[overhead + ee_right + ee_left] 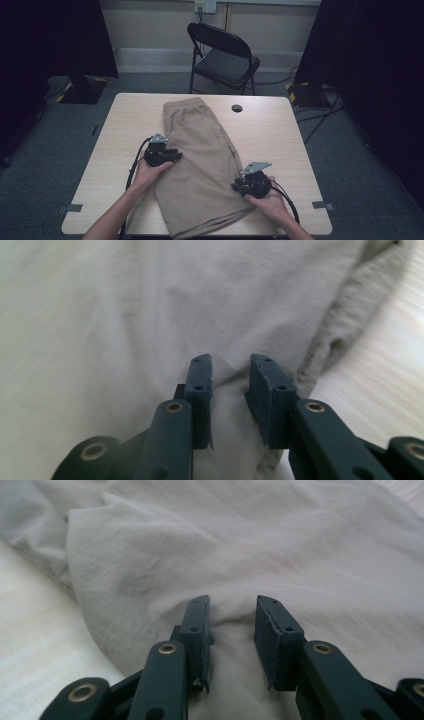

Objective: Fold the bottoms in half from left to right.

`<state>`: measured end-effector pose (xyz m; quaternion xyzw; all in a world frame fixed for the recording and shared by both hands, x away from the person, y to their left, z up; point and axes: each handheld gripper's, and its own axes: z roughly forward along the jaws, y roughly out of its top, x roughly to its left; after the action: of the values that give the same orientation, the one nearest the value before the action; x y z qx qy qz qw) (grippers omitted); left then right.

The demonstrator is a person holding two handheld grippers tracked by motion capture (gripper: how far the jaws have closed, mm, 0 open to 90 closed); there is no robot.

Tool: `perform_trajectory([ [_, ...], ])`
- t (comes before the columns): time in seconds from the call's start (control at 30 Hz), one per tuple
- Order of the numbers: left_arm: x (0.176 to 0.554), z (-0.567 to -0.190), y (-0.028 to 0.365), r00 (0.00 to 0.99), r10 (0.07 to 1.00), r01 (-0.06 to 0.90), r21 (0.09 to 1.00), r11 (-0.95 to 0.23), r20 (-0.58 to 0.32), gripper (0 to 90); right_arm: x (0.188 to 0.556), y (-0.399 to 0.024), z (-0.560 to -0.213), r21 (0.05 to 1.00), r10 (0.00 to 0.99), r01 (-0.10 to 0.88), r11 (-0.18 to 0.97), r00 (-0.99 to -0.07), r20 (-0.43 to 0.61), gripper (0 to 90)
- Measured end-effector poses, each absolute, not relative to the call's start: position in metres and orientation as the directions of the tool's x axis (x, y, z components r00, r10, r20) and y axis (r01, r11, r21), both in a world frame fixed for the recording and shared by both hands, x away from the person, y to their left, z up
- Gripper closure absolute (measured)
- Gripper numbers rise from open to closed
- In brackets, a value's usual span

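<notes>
One pair of tan shorts (200,165) lies on one wooden table (280,140), with two hand-held grippers at it: the left gripper (172,156) and the right gripper (239,187), each carried by one hand, two hands in all. One black folding chair (225,55) stands beyond the table. One round hole (237,108) marks the tabletop. Two yellow-and-black striped stand bases appear on the floor, though the dark corners may hide more.

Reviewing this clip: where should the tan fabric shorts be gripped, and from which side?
Grip the tan fabric shorts at their long side edges, each tool coming from its own side. They lie flat along the table, so only the edges offer a fold to pinch.
</notes>
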<state>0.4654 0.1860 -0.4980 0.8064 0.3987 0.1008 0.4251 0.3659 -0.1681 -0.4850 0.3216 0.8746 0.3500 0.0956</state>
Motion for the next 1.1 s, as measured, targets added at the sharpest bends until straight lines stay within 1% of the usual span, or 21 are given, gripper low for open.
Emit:
perform_trajectory([
  [0.07,0.469,-0.498,0.183,0.657,0.737,0.549,0.772,-0.32,-0.162,64.2,0.365,-0.161,-0.482,0.679,0.602,0.471,0.563,-0.796,0.054,71.8],
  [0.13,0.47,-0.5,0.183,0.658,0.735,0.543,0.78,-0.312,-0.164,63.9,0.366,-0.162,-0.479,0.691,0.605,0.468,0.551,-0.794,0.056,71.6],
  [0.2,0.469,-0.497,0.186,0.657,0.732,0.553,0.776,-0.302,-0.183,61.7,0.372,-0.166,-0.468,0.747,0.631,0.455,0.485,-0.774,0.062,69.4],
  [0.27,0.466,-0.491,0.192,0.658,0.728,0.554,0.779,-0.294,-0.193,62.9,0.383,-0.169,-0.462,0.763,0.662,0.461,0.453,-0.747,0.059,64.9],
  [0.3,0.463,-0.487,0.195,0.656,0.727,0.555,0.782,-0.283,-0.202,63.1,0.393,-0.17,-0.46,0.773,0.68,0.468,0.428,-0.73,0.065,64.5],
  [0.33,0.461,-0.483,0.197,0.659,0.722,0.555,0.785,-0.276,-0.212,64.3,0.409,-0.169,-0.459,0.778,0.701,0.476,0.41,-0.71,0.065,61.4],
  [0.37,0.454,-0.476,0.202,0.67,0.705,0.569,0.771,-0.285,-0.234,64.8,0.417,-0.167,-0.46,0.777,0.709,0.478,0.409,-0.703,0.058,60.7],
  [0.4,0.454,-0.476,0.202,0.67,0.705,0.569,0.771,-0.285,-0.234,65.2,0.417,-0.167,-0.46,0.777,0.709,0.478,0.409,-0.703,0.058,60.7],
  [0.43,0.45,-0.474,0.202,0.687,0.689,0.567,0.763,-0.31,-0.23,65.2,0.425,-0.164,-0.462,0.775,0.714,0.476,0.416,-0.698,0.046,60.3],
  [0.47,0.44,-0.475,0.2,0.708,0.67,0.558,0.758,-0.337,-0.223,65.6,0.44,-0.16,-0.465,0.776,0.728,0.489,0.399,-0.683,0.056,59.7],
  [0.53,0.436,-0.478,0.198,0.717,0.655,0.563,0.752,-0.343,-0.239,65.6,0.443,-0.159,-0.466,0.777,0.731,0.489,0.395,-0.68,0.057,59.7],
  [0.6,0.431,-0.484,0.192,0.727,0.65,0.557,0.742,-0.373,-0.22,64.9,0.456,-0.154,-0.47,0.779,0.728,0.489,0.394,-0.683,0.061,59.4],
  [0.63,0.43,-0.486,0.191,0.734,0.644,0.555,0.736,-0.387,-0.215,64.9,0.456,-0.154,-0.47,0.779,0.728,0.489,0.394,-0.683,0.061,59.4],
  [0.67,0.429,-0.491,0.187,0.74,0.641,0.555,0.723,-0.411,-0.203,63.4,0.459,-0.15,-0.474,0.766,0.715,0.477,0.431,-0.699,0.033,64.0],
  [0.7,0.429,-0.491,0.187,0.74,0.641,0.555,0.723,-0.411,-0.203,63.0,0.459,-0.15,-0.474,0.766,0.715,0.477,0.431,-0.699,0.033,64.0],
  [0.77,0.428,-0.494,0.186,0.742,0.643,0.543,0.731,-0.412,-0.189,63.0,0.46,-0.146,-0.479,0.749,0.706,0.48,0.457,-0.708,0.022,74.8],
  [0.8,0.427,-0.493,0.185,0.747,0.646,0.529,0.729,-0.434,-0.157,63.1,0.459,-0.148,-0.48,0.749,0.715,0.484,0.452,-0.699,0.019,90.0],
  [0.97,0.43,-0.494,0.184,0.732,0.666,0.53,0.735,-0.423,-0.144,63.4,0.458,-0.157,-0.477,0.74,0.7,0.482,0.468,-0.714,0.022,90.0],
  [1.03,0.432,-0.494,0.184,0.734,0.669,0.514,0.74,-0.434,-0.118,63.5,0.455,-0.16,-0.478,0.732,0.698,0.485,0.479,-0.715,0.016,90.0],
  [1.07,0.434,-0.495,0.183,0.737,0.67,0.494,0.748,-0.444,-0.089,64.2,0.453,-0.162,-0.478,0.731,0.705,0.498,0.466,-0.708,0.034,90.0],
  [1.1,0.434,-0.495,0.183,0.737,0.67,0.494,0.748,-0.444,-0.089,64.3,0.453,-0.162,-0.478,0.731,0.705,0.498,0.466,-0.708,0.034,90.0],
])
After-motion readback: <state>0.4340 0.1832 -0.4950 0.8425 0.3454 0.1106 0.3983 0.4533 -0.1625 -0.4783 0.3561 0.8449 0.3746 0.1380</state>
